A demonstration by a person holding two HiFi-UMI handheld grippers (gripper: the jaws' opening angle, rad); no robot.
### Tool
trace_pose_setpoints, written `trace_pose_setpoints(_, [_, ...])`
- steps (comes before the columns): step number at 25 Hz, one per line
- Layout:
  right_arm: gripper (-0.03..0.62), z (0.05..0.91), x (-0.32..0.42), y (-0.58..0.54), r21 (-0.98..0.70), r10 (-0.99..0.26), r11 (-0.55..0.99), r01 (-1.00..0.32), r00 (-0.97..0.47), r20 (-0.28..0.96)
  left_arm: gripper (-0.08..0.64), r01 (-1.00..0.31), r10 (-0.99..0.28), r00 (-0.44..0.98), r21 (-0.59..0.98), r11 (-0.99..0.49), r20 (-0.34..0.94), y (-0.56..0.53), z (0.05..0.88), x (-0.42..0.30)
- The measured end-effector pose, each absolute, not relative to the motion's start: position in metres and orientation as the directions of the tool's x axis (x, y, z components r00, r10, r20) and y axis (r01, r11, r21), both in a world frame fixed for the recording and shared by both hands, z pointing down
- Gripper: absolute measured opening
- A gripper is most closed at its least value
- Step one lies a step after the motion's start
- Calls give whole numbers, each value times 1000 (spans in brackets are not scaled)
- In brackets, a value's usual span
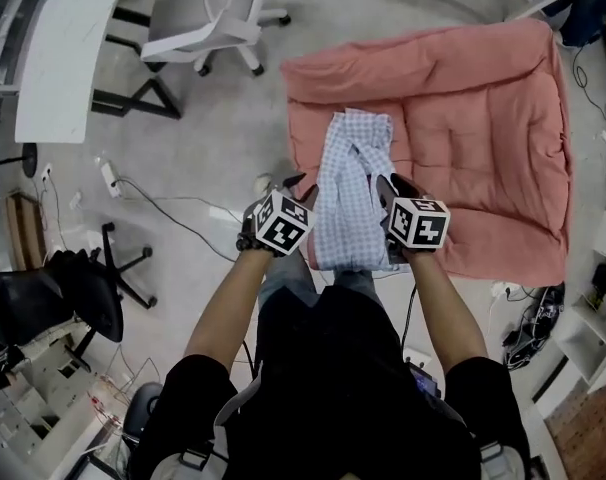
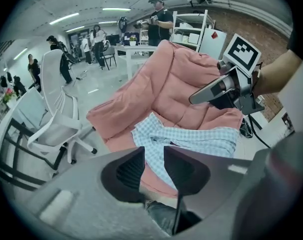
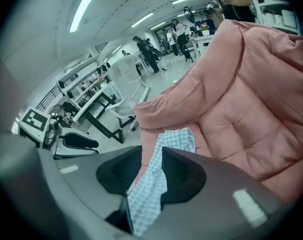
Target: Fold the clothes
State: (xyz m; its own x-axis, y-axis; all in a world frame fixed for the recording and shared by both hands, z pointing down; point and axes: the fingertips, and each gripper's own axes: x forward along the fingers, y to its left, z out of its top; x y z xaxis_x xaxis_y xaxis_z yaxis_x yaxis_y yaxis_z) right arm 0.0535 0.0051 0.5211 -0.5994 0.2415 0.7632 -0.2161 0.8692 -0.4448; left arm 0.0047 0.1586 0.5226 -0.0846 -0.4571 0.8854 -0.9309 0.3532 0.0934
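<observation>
Jaws of your left gripper (image 2: 154, 150) stood only a narrow slit apart, with nothing between them. Through the slit its own view showed the checked shirt (image 1: 351, 193) at the far end and the pink quilted mat (image 1: 483, 118) nearer. Both lay below the jaws rather than pinched in them. Your right gripper (image 3: 152, 148) was set much the same, with a narrow gap and no cloth clamped. The blue-and-white check showed through that gap and ran on down behind the jaws. Each gripper's camera also caught the other gripper from the side. In both cases it pointed out over the mat with nothing hanging from its tip, so you held nothing in either hand.

The shirt lay on the near left part of the mat, rumpled into a long strip that ran away from you. Its near hem was at the mat's front edge by your jeans (image 1: 283, 280), and its far end was bunched toward the mat's middle. From the head camera your two grippers flanked it near the hem, the left one just beside its left edge and the right one at its right edge. I couldn't tell whether either tip touched the cloth. Both pointed steeply down and forward. The mat lay on the grey floor (image 1: 213, 148), with a white office chair (image 1: 208, 18) well apart beyond its far left corner.
</observation>
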Motion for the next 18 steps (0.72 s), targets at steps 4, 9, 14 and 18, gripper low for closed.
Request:
trace_pose_setpoints(4, [130,525,53,6,-440,188,848,-297,-606,773,124,-955,-476,-49,98,279,878,146,528,-19])
trace_pose_setpoints(9, [129,533,43,13,-412,58,789,-455,-612,789,124,-989,-492,36,102,108,870,132,534,-53])
trace_pose_setpoints(14, [129,538,32,36,-393,-83,672,-627,-592,802,124,-992,-495,122,98,-74,860,135,529,-98])
trace_pose_setpoints(18, [127,537,32,60,-382,-183,553,-740,-555,811,126,-976,-490,174,85,-199,854,149,514,-124])
